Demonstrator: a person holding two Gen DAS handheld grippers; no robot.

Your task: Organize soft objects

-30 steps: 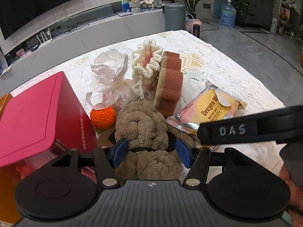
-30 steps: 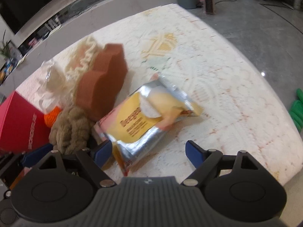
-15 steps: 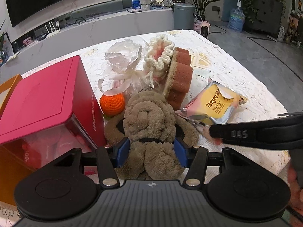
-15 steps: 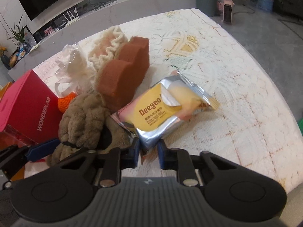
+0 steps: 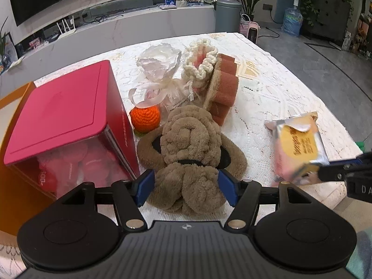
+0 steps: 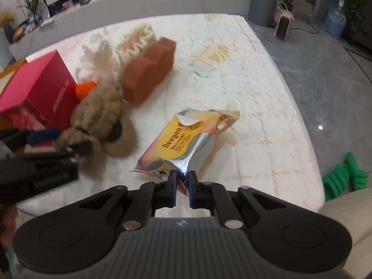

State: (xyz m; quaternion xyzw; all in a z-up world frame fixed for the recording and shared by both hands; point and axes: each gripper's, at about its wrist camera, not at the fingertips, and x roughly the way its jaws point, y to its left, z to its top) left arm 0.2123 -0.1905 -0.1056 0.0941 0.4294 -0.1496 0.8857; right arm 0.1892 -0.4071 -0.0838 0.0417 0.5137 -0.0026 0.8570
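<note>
A brown plush bundle (image 5: 190, 144) lies on the lace-covered table (image 5: 267, 88). My left gripper (image 5: 186, 183) straddles its near end. The jaws are opening, with a blue pad at each fluffy side. A silver and yellow snack packet (image 6: 183, 137) hangs tilted just above the table to the right. My right gripper (image 6: 182, 186) pinches its near silver corner, the jaws still closing on it. In the left wrist view the packet (image 5: 297, 144) and the right gripper (image 5: 313, 174) show blurred at the right edge.
A red lidded box (image 5: 62, 111) stands left of the plush, inside an orange tray (image 5: 14, 97). Behind the plush sit an orange crochet ball (image 5: 145, 116), a clear ribboned bag (image 5: 162, 69), a cream knitted piece (image 5: 200, 67) and a brown sponge (image 5: 223, 88). Green slippers (image 6: 344, 174) lie on the floor.
The right gripper shut on the packet's corner, then carried it up and to the right, away from the sponge. The left gripper's pads have spread wider around the plush.
</note>
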